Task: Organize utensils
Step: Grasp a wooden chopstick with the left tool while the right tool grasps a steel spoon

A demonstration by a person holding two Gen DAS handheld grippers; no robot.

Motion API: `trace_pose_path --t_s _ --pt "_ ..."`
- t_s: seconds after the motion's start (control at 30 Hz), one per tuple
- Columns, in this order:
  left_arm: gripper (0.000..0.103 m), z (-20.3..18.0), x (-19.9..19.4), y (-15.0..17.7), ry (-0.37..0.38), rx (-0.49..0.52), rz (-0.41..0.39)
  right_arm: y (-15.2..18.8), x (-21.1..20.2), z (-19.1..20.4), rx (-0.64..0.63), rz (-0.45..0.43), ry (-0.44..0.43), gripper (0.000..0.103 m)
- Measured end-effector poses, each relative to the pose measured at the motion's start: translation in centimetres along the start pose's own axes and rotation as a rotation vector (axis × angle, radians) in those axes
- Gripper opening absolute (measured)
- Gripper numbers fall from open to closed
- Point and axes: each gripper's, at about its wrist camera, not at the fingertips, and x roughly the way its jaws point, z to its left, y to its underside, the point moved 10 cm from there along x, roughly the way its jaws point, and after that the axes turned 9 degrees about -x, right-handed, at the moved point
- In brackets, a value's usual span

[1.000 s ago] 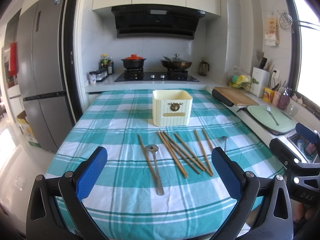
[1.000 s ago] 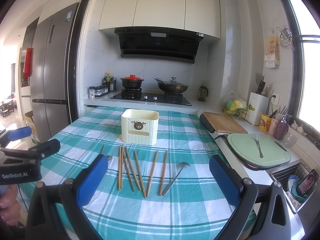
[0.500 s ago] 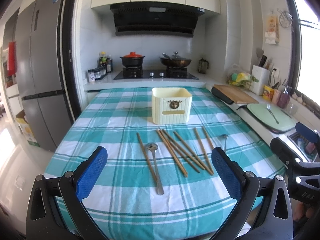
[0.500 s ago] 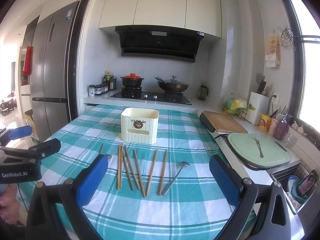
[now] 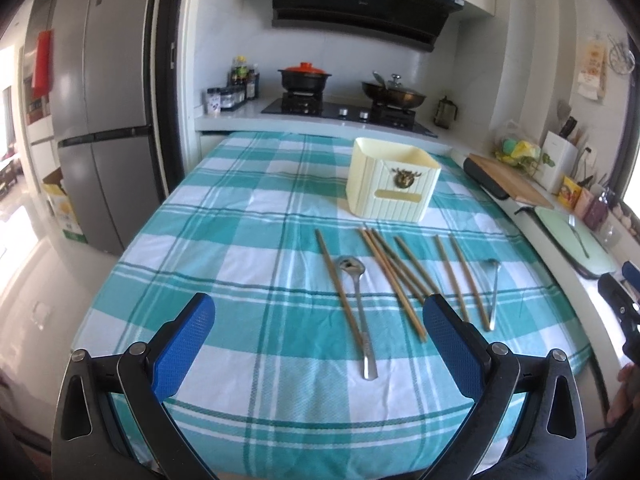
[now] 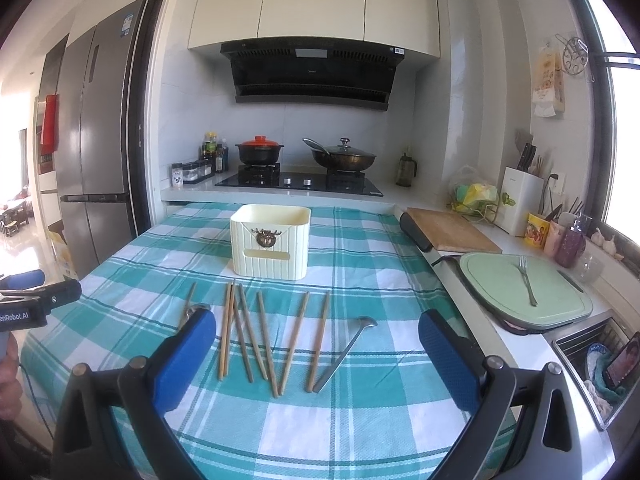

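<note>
Both hand-held grippers point(image 5: 318, 332) point(image 6: 316, 344) wide open, empty — chopsticks point(image 6: 262, 338), spoons point(image 5: 358, 312) just ahead.

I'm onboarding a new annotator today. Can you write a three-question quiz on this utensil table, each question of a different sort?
1. True or false: the cream holder already has chopsticks standing in it.
2. How many metal spoons lie on the checked cloth?
3. Multiple choice: the left gripper and right gripper are A) both open and empty, B) both shut, C) one holding a spoon.

Key
1. False: they lie flat on the cloth in front of it.
2. Two: a left spoon and a right spoon.
3. A
</note>
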Motion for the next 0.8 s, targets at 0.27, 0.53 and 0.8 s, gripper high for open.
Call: trace_pose_path --t_s 0.27,0.53,0.8 --pt "0.103 0.3 5.5 2.6 -0.029 0.013 0.134 4.2 4.6 -3.3 0.108 0.136 -0.007 0.103" --pt "0.103 0.2 11.0 3.2 -0.029 -0.012 0.226 8.3 7.4 -4.7 0.124 0.262 0.042 0.103" --pt "0.102 0.7 16.8 2.8 -0.085 -0.008 0.267 8.5 8.8 -5.3 0.168 0.289 0.053 0.103"
